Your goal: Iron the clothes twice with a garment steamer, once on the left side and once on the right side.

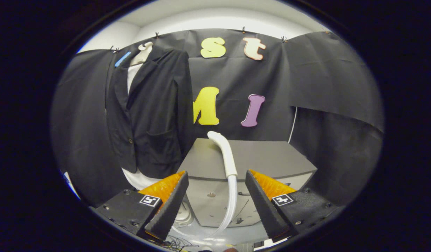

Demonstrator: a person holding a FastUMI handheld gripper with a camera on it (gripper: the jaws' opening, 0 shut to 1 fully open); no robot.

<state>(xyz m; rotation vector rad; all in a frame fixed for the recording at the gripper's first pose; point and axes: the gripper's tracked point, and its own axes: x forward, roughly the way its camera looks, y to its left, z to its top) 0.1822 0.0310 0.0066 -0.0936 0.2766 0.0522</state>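
Black cloth backs the booth, where a dark jacket (149, 112) hangs ready for steaming. Beyond the released fingers (217, 199), the steamer head (222, 150) stands upright against a grey cabinet (271, 157), within reach.

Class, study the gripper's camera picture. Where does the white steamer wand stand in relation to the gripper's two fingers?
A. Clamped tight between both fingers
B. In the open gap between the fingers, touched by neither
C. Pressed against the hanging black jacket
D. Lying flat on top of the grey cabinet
B: the steamer wand rises upright in the gap of the open gripper, apart from both fingers, in front of the grey cabinet and right of the black jacket.
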